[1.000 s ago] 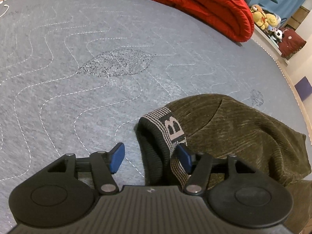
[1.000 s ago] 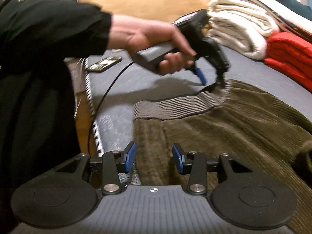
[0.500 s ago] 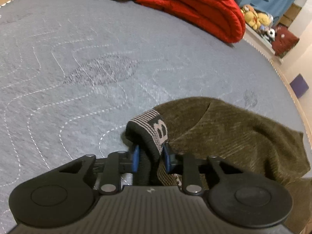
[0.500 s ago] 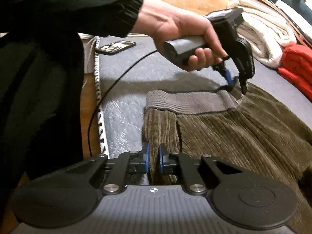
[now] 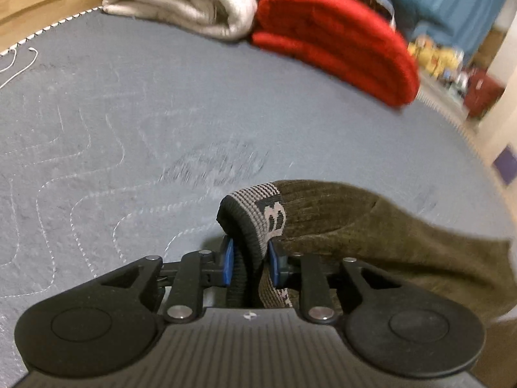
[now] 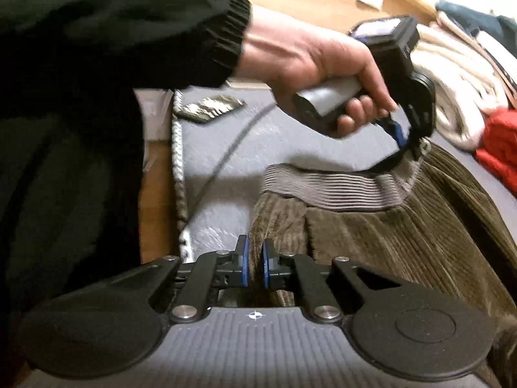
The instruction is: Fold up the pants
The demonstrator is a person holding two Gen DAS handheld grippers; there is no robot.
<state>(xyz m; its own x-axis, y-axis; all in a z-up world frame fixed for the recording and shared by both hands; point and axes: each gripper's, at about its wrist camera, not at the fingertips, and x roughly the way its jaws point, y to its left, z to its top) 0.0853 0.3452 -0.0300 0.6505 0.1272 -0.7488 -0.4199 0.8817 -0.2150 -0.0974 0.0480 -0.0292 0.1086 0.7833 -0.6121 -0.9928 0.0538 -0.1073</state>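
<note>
Olive-brown corduroy pants point(image 5: 371, 226) with a grey striped waistband point(image 5: 258, 208) lie on the grey quilted bed point(image 5: 161, 113). My left gripper point(image 5: 248, 258) is shut on the waistband corner and holds it raised off the bed. In the right wrist view the same left gripper point(image 6: 408, 142) pinches the far end of the waistband point(image 6: 332, 189). My right gripper point(image 6: 253, 263) is shut on the near edge of the pants point(image 6: 404, 236), below the waistband's other end, close to the bed's edge.
A folded red blanket point(image 5: 332, 38) and a folded cream blanket point(image 5: 187, 3) lie at the far side of the bed. A phone point(image 6: 210, 108) lies near the bed's edge point(image 6: 179, 168). The person's black sleeve point(image 6: 97, 48) fills the left.
Both grippers went from open to shut on the pants' waist end. The left gripper has lifted the waistband corner, and both views have tilted up.
</note>
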